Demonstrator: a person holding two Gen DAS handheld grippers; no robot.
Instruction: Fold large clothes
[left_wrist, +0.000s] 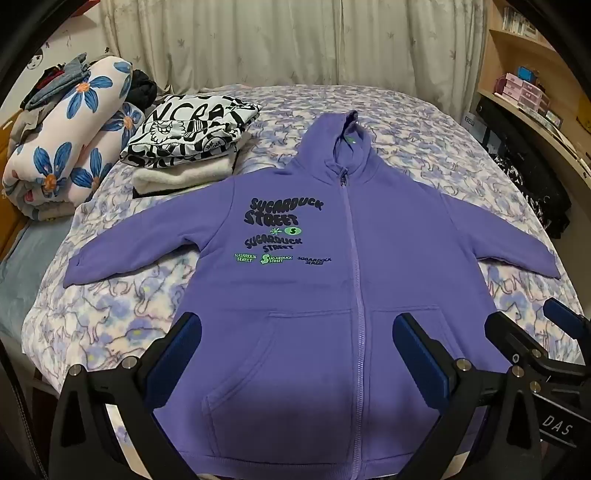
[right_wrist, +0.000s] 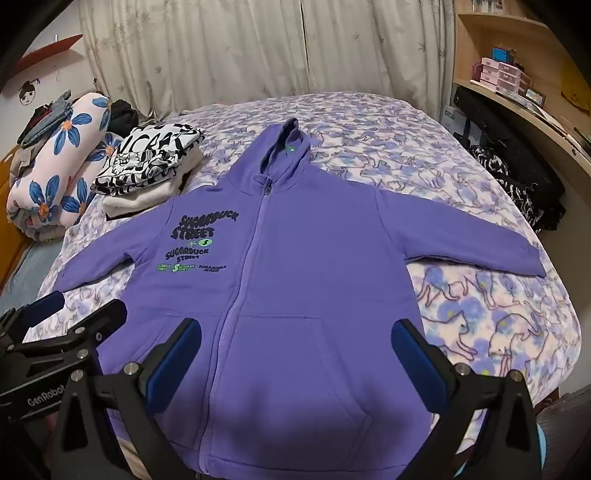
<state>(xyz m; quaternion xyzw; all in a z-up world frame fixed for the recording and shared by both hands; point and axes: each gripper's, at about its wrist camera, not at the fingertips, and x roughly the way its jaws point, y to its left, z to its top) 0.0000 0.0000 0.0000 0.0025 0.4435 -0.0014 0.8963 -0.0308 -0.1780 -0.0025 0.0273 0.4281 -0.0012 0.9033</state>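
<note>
We had the purple hoodie (left_wrist: 325, 266) lying flat across the frame's centre on the bed (left_wrist: 424, 122) — sleeves spread. Left gripper (left_wrist: 295, 354) and right gripper (right_wrist: 295, 354) hovered wide open, empty — a single-layer pinch could have dragged it crooked.

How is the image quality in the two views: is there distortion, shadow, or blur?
Left wrist view: strong fisheye bending, dark rounded corners; the purple zip-up hoodie is sharp, with a shadow near its hem. Right wrist view: same bending; even indoor light, no glare, and the white curtain slightly soft.
</note>
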